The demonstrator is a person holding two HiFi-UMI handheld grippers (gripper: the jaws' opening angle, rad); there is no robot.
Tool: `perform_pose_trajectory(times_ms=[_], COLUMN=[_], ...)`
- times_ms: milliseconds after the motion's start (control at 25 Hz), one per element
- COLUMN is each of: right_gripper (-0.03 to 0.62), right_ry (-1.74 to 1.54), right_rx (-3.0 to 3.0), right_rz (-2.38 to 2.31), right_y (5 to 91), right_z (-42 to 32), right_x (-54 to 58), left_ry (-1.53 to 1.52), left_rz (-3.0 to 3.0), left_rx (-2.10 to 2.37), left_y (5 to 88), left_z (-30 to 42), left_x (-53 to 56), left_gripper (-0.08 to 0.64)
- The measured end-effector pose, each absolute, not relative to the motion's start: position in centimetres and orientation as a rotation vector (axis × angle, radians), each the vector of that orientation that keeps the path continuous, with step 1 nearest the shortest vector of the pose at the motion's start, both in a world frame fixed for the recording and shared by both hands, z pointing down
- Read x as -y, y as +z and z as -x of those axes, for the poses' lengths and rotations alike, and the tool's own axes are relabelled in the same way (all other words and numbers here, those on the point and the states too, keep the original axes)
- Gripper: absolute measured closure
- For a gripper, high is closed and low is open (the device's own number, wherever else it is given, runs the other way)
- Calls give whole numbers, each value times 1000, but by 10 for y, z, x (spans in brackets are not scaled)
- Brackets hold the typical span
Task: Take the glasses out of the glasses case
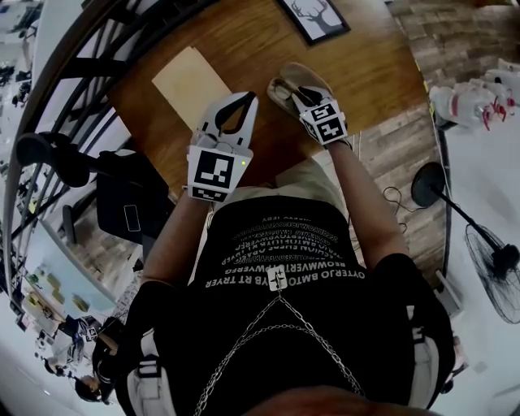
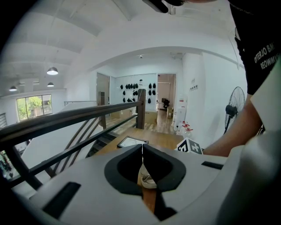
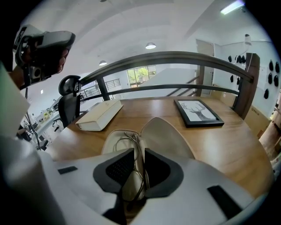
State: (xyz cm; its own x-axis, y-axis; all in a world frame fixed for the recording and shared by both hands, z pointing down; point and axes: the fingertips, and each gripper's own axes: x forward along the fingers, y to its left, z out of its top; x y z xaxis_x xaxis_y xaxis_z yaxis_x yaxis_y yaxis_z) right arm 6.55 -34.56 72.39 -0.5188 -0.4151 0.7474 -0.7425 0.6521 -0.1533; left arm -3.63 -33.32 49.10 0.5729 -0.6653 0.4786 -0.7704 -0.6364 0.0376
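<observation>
An open beige glasses case (image 1: 299, 78) lies on the wooden table (image 1: 370, 65), lid up (image 3: 169, 136). Thin wire-framed glasses (image 3: 131, 137) lie folded inside it. My right gripper (image 3: 139, 151) points down into the case with its jaws a little apart, straddling the glasses; I see no pad pressing on the frame. In the head view the right gripper (image 1: 302, 97) sits over the case's near end. My left gripper (image 1: 246, 98) hovers just left of the case, its jaws (image 2: 142, 147) shut on nothing. Part of the case (image 2: 147, 179) shows beyond them.
A flat beige box (image 1: 191, 81) (image 3: 100, 115) lies on the table left of the case. A framed deer picture (image 1: 315, 18) (image 3: 198, 112) lies at the far side. A dark railing (image 3: 175, 57) borders the table; an office chair (image 3: 70, 94) stands at its left.
</observation>
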Motion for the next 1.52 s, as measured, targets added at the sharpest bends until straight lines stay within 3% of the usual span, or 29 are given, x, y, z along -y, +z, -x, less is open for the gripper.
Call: perform_pose_trajectory(times_ms=[320, 720, 1520], right_gripper=[514, 563, 565], right_ry=[583, 595, 597], right_rx=[2113, 2083, 2265], right_rz=[-859, -846, -987], right_y=[742, 744, 650], right_z=[-64, -65, -71], right_x=[343, 345, 341], left_ry=[608, 587, 542], left_rz=[-2556, -2565, -2628], left_rx=[1216, 1236, 1261], left_y=[489, 480, 449], left_z=[37, 36, 28], left_x=[335, 335, 327], left_gripper=[531, 531, 531])
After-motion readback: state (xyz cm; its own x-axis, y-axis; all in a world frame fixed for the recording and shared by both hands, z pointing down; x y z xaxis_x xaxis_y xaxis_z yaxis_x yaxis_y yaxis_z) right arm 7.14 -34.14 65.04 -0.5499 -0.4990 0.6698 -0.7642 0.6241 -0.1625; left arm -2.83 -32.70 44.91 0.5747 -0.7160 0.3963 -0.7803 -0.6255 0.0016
